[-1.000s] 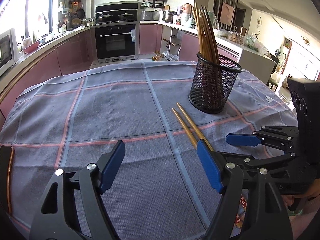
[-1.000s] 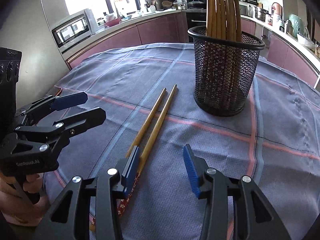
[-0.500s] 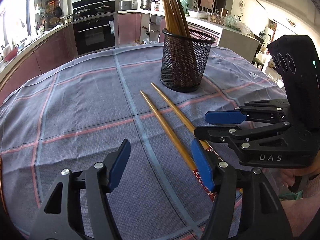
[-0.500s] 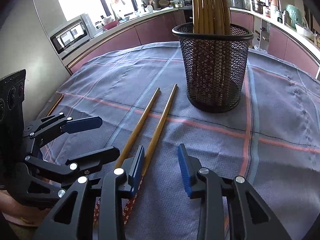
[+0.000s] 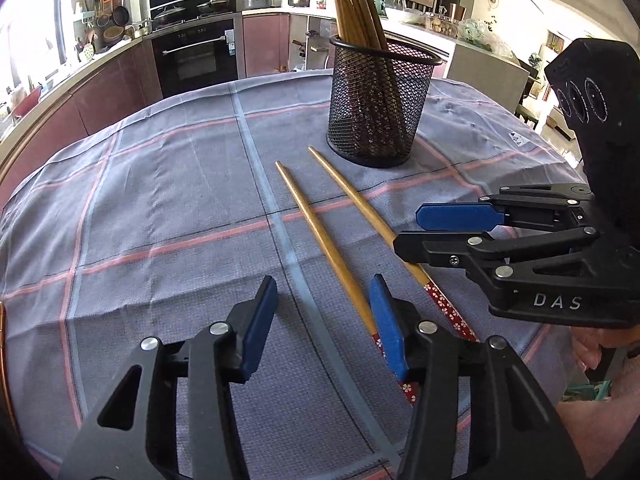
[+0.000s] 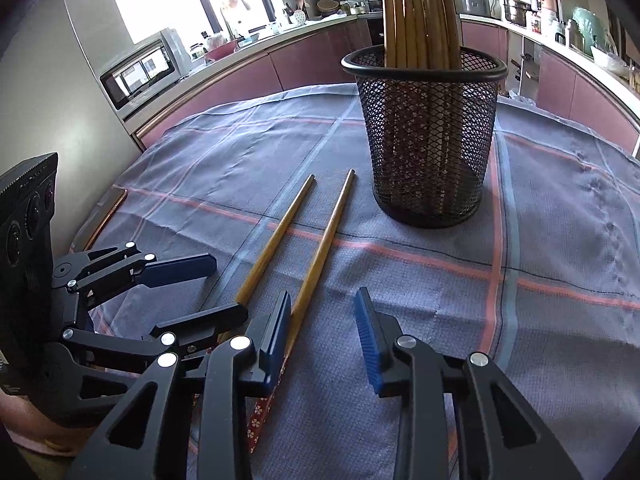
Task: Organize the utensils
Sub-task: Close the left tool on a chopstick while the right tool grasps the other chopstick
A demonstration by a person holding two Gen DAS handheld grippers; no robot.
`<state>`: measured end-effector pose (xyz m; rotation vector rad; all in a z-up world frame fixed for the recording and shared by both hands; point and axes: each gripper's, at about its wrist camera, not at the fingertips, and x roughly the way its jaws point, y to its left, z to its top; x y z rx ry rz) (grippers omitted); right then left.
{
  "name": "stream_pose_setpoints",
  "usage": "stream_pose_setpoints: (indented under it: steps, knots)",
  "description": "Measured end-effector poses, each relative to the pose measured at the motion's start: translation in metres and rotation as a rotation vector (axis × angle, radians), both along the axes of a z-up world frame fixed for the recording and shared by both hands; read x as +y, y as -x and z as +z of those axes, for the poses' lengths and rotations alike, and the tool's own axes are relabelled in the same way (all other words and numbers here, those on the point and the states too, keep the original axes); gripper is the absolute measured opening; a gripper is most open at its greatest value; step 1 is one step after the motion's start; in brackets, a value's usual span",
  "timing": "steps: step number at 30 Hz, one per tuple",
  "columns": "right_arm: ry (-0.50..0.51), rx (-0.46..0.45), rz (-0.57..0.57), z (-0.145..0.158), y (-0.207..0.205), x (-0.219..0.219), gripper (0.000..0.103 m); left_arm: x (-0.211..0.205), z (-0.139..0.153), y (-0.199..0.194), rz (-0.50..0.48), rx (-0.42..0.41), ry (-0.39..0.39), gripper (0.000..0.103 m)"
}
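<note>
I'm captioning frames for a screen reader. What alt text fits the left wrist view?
Two loose chopsticks lie side by side on a plaid tablecloth, in front of a black mesh holder full of upright chopsticks. The left hand-held gripper, open, hovers near their patterned ends; the right hand-held gripper reaches in from the right.

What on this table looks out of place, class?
Two chopsticks lie loose on the checked cloth, not quite parallel, their tips near the mesh holder. All the other chopsticks stand upright inside it. Nothing looks spilled or broken.
</note>
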<state>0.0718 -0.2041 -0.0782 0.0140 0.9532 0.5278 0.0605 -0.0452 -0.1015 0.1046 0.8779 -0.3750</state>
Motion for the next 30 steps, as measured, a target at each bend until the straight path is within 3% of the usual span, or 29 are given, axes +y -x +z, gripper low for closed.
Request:
stream_pose_setpoints:
  steps: [12,24,30]
  knots:
    - [0.017,-0.011,0.002,-0.001,-0.019,0.013,0.028,0.007,0.0,-0.008,0.016,0.026,0.03,0.029]
    - [0.018,-0.006,-0.006,-0.002,-0.025,0.014,0.023,0.007,0.0,-0.02,0.02,0.038,0.049,0.028]
    - [0.017,-0.007,-0.01,-0.003,-0.027,0.013,0.02,0.006,0.0,-0.025,0.024,0.039,0.047,0.02]
